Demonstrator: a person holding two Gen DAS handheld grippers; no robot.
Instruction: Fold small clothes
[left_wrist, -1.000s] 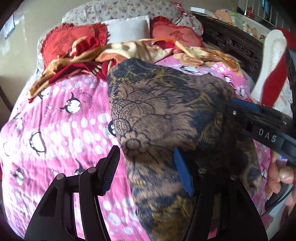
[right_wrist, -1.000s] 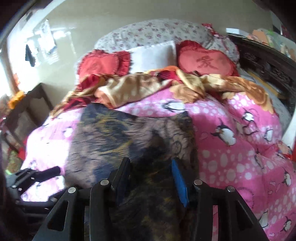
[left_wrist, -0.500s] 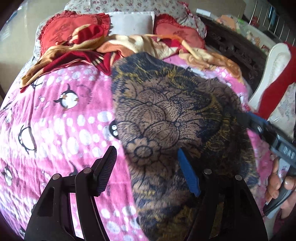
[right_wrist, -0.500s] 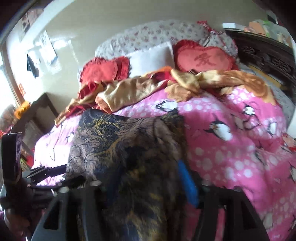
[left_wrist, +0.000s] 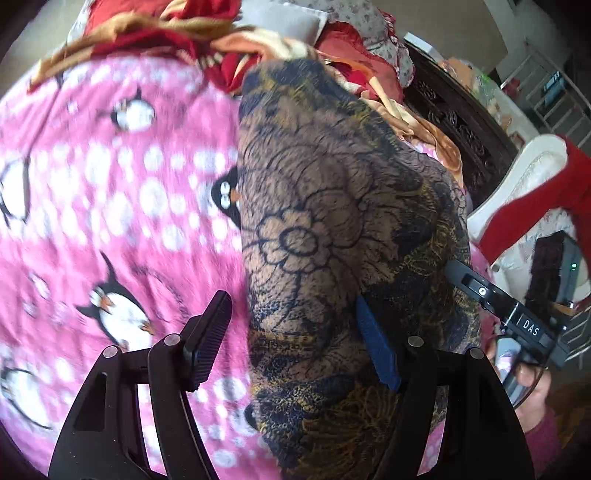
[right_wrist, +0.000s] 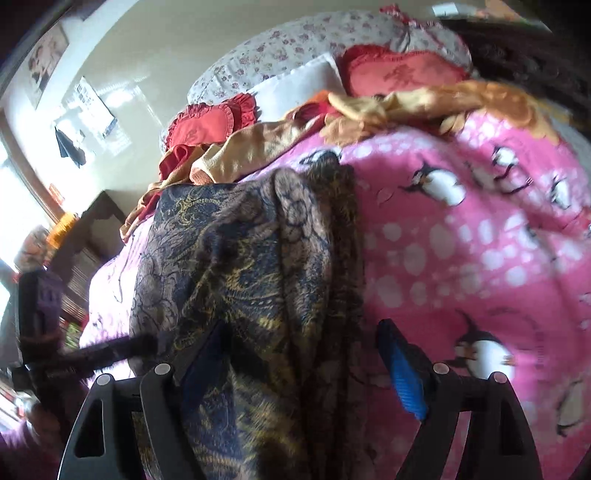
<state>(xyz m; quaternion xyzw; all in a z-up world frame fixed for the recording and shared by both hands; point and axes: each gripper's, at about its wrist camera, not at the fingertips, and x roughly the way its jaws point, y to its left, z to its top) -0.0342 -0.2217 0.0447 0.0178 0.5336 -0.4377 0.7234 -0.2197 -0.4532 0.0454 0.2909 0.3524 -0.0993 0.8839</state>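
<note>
A dark brown, navy and gold patterned garment lies stretched over the pink penguin blanket. My left gripper straddles its near left edge with jaws opening; the black pad stands clear over the blanket and the blue pad rests on the cloth. In the right wrist view the same garment runs between the jaws of my right gripper, which are opening too; the blue pad is off the cloth, over the blanket. One finger of the right gripper shows at the garment's far side.
Loose red and gold clothes and red heart cushions crowd the head of the bed. A carved dark bed frame runs along one side. A dark wooden cabinet stands at the other. A hand holds the right tool.
Both pairs of jaws have spread wider; the right one no longer pinches the garment. Both cameras have dipped lower and rolled, and the garment now lies flatter on the blanket.
</note>
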